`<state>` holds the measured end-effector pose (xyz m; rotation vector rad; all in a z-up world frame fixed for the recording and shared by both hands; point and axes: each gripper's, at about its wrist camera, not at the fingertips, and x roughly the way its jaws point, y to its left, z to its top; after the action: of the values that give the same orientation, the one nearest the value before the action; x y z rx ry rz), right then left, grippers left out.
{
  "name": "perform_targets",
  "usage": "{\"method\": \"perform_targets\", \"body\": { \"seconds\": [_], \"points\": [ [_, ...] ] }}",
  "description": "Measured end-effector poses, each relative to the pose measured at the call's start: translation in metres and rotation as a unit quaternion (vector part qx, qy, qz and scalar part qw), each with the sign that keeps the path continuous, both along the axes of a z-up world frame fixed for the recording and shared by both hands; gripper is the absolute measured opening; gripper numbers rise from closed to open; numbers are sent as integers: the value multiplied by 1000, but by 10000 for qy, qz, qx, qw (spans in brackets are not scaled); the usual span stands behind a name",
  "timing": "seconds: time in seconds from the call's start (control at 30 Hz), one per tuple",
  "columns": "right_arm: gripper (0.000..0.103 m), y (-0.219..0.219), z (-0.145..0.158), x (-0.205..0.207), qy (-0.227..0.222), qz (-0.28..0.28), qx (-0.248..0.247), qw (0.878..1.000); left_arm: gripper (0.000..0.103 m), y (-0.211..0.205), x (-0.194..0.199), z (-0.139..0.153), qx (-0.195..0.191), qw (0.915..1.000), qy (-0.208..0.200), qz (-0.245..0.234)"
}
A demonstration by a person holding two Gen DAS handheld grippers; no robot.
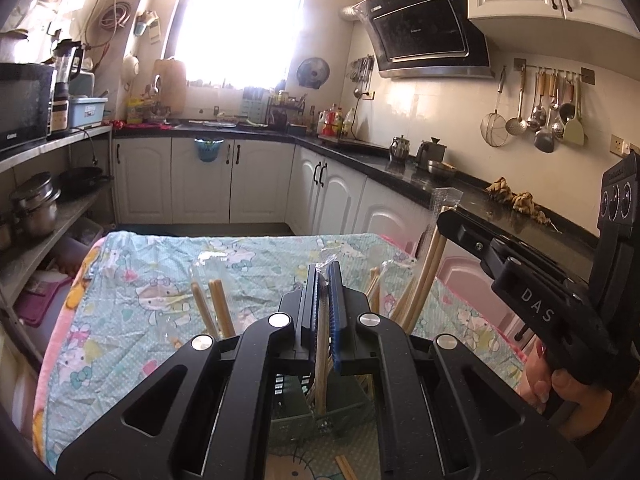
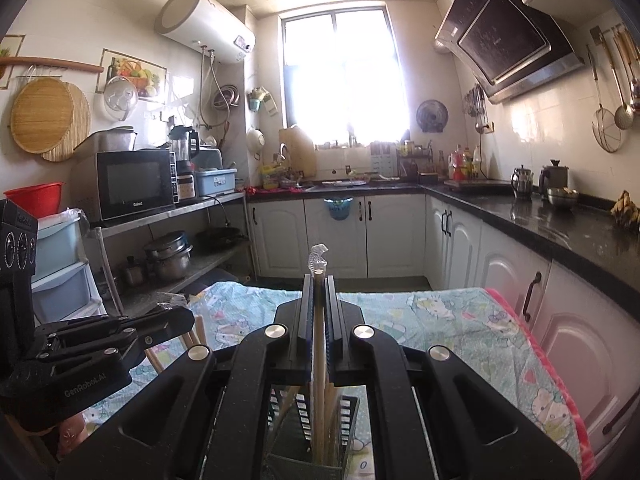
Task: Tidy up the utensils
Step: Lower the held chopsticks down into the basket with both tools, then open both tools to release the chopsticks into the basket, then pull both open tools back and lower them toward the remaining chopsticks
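Tabletop [image 1: 168, 280], draped in a pale blue cartoon-cat cloth with a pink border, fills the lower half of both wrist views. Its far edge ends before an open strip of floor, with white cabinet doors [image 2: 336, 236] beyond. On the right, a black countertop [image 1: 472, 188] runs close alongside the tabletop, leaving only a narrow gap there.

A dark green slotted utensil holder [image 1: 312, 416] stands on the cloth at the near end of the tabletop, directly under both claws. Its slatted walls show between the claw arms, and several light wooden chopsticks already lean inside it.

The right claw [image 2: 319, 312] is closed on a pair of wrapped chopsticks [image 2: 319, 360], upright, their clear plastic wrapper crumpled above the fingertips and their lower ends reaching down into the holder. In the left wrist view this same claw comes in from the right, above the holder, a hand [image 1: 560, 388] gripping its handle.

The left claw [image 1: 322, 292] is likewise pressed together, on another wrapped chopstick pair [image 1: 320, 364] with a scrap of clear wrapper at its tips; the sticks hang down toward the holder.

More chopsticks in clear sleeves [image 1: 212, 304] stand slanted just left of the left claw, and another bundle [image 1: 424, 276] leans just right of it, under the right claw.
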<state>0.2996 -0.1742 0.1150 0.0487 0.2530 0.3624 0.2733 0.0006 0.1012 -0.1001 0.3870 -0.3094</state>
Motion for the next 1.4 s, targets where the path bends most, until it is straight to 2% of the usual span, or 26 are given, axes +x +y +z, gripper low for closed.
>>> {"method": "perform_targets", "body": {
  "seconds": [0.3, 0.4, 0.47, 0.53, 0.6, 0.73, 0.87, 1.13, 1.27, 1.4],
  "points": [
    [6, -4, -12, 3, 317, -94, 70, 9994, 2, 4, 2, -9, -10, 9997, 210, 88],
    [11, -6, -14, 2, 387, -93, 85, 9992, 4, 7, 2, -11, -24, 9995, 271, 143],
    [18, -7, -14, -1, 396, -93, 102, 9991, 11, 9, 1, -11, -39, 9994, 301, 178],
    [21, -7, -14, -1, 398, -88, 98, 9991, 19, 12, 0, -9, -68, 9993, 320, 206],
    [24, -8, -14, -1, 413, -81, 111, 9991, 22, 15, -2, -8, -82, 9992, 320, 228],
    [32, -11, -13, -4, 437, -78, 159, 9989, 40, 20, -6, -3, -139, 9990, 326, 277],
    [35, -15, -11, -11, 471, -90, 165, 9987, 51, 24, -11, 1, -166, 9988, 307, 333],
    [38, -19, -7, -23, 538, -41, 134, 9985, 81, 30, -26, 9, -216, 9987, 278, 360],
    [40, -21, -6, -30, 599, -29, 141, 9981, 92, 33, -33, 12, -240, 9986, 256, 397],
    [43, -22, -5, -35, 644, -3, 139, 9978, 93, 35, -40, 13, -234, 9986, 231, 426]
  ]
}}
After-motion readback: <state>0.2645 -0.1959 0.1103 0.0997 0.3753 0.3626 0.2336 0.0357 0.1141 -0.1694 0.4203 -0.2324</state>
